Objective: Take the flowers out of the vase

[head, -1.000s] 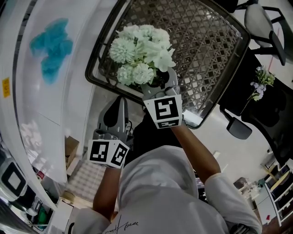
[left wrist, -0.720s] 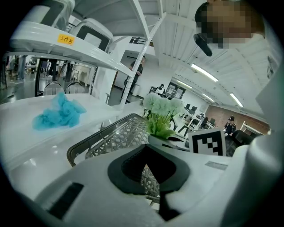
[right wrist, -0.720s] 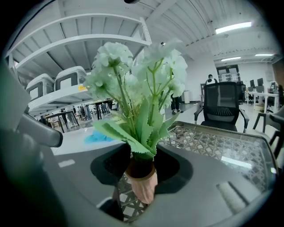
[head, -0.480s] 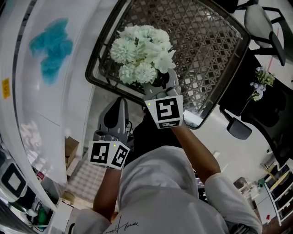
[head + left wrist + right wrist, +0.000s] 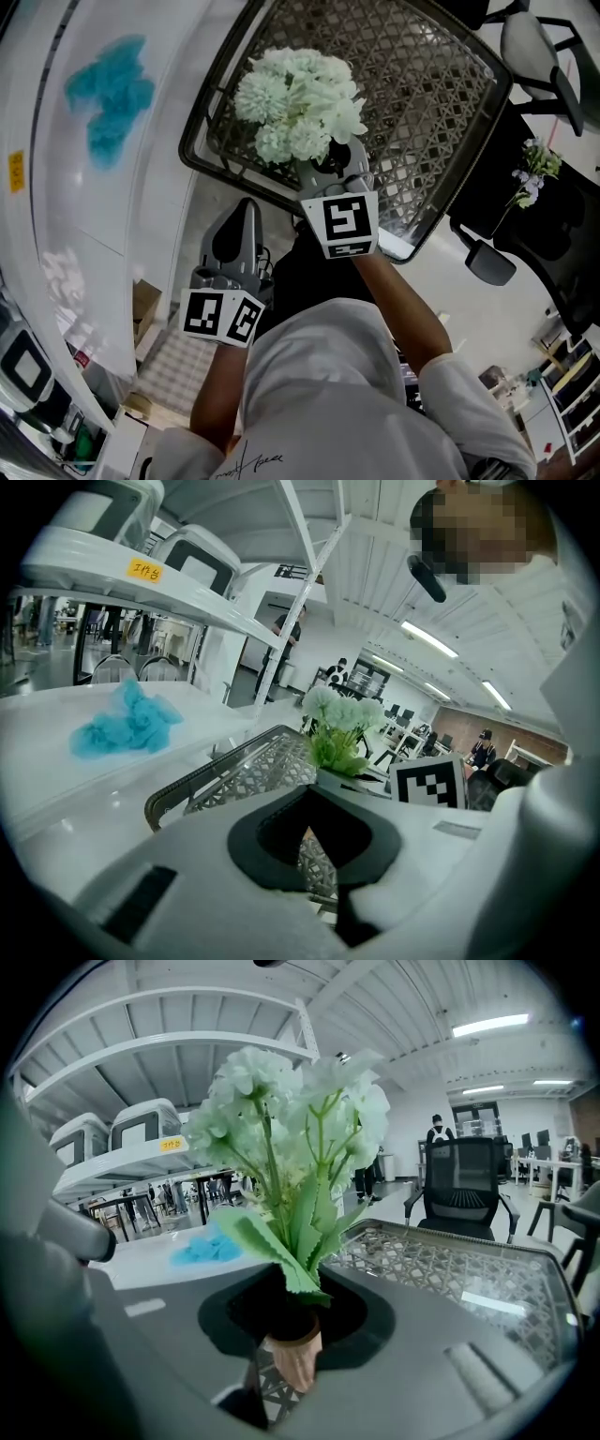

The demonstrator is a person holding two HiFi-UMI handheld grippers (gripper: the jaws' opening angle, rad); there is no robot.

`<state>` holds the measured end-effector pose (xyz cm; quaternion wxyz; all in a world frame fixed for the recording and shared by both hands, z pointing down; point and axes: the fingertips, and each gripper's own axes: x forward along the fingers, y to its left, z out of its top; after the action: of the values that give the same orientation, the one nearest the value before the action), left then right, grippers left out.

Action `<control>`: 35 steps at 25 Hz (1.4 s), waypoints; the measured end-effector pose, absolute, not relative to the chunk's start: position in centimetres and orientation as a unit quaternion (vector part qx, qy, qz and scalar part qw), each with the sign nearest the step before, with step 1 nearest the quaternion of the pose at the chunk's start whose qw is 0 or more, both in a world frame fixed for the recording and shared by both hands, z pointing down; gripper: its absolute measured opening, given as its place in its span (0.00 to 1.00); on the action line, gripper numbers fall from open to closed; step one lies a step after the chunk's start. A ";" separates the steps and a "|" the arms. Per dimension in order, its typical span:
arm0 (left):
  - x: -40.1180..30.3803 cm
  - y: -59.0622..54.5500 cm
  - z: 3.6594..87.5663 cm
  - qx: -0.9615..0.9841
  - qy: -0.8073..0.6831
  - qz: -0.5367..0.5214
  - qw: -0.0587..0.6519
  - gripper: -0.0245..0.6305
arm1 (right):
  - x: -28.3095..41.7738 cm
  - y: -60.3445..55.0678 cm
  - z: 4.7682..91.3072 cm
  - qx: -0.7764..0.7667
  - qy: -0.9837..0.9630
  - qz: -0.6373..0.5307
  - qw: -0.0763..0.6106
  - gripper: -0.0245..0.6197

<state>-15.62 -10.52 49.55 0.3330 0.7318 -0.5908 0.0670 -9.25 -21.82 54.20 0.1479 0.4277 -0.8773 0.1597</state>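
Observation:
A bunch of pale green-white flowers [image 5: 300, 98] stands over the near edge of a dark wire-mesh tray [image 5: 422, 112]. In the right gripper view its stems and leaves [image 5: 291, 1194] rise out of a small tan vase [image 5: 292, 1361]. My right gripper [image 5: 333, 169] reaches in from below; its jaws are closing on the stems at the vase mouth [image 5: 291, 1326]. The blooms hide the vase in the head view. My left gripper [image 5: 239, 220] hangs lower left, apart from the tray, shut and holding nothing [image 5: 319, 855]. The flowers [image 5: 342, 714] also show in its view.
A crumpled blue cloth [image 5: 108, 89] lies on the white surface left of the tray. A black office chair [image 5: 459, 1185] stands beyond the tray's far side. Another small bunch of flowers [image 5: 534, 169] sits far right. White shelving [image 5: 187, 592] rises on the left.
The bouquet and the right gripper have shifted slightly up and to the right together. The left gripper has stayed where it was.

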 end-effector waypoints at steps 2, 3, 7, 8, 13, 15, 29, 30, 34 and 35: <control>-15.7 -10.2 49.5 0.732 -0.591 0.067 0.333 0.04 | -9.3 -21.8 54.0 0.429 -0.877 0.160 0.145 0.18; -15.7 -10.1 49.5 0.732 -0.591 0.066 0.332 0.04 | -9.3 -21.9 53.8 0.430 -0.877 0.159 0.144 0.18; -15.7 -10.3 48.9 0.733 -0.593 0.061 0.328 0.04 | -9.4 -22.1 53.3 0.429 -0.878 0.157 0.140 0.18; -15.7 -10.4 48.7 0.733 -0.593 0.060 0.327 0.04 | -9.4 -22.1 53.2 0.429 -0.878 0.157 0.139 0.18; -15.9 -10.7 48.3 0.734 -0.594 0.056 0.324 0.04 | -9.6 -22.2 52.8 0.430 -0.878 0.156 0.137 0.17; -15.9 -10.5 48.4 0.733 -0.595 0.058 0.324 0.04 | -9.5 -22.2 52.7 0.432 -0.878 0.154 0.136 0.17; -15.4 -10.3 47.5 0.738 -0.591 0.050 0.321 0.04 | -8.9 -22.3 51.1 0.438 -0.878 0.142 0.130 0.16; -15.4 -10.3 47.5 0.739 -0.590 0.049 0.321 0.04 | -8.9 -22.3 51.0 0.438 -0.878 0.142 0.129 0.16; -15.4 -10.3 47.5 0.740 -0.590 0.047 0.321 0.04 | -8.9 -22.2 50.8 0.439 -0.879 0.140 0.128 0.16; -15.3 -10.3 47.4 0.740 -0.590 0.047 0.320 0.04 | -8.9 -22.2 50.7 0.439 -0.878 0.139 0.128 0.16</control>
<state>-15.34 -10.31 47.44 0.3205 0.7395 -0.5900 0.0471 -8.85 -22.20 50.72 0.1280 0.4388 -0.8785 0.1392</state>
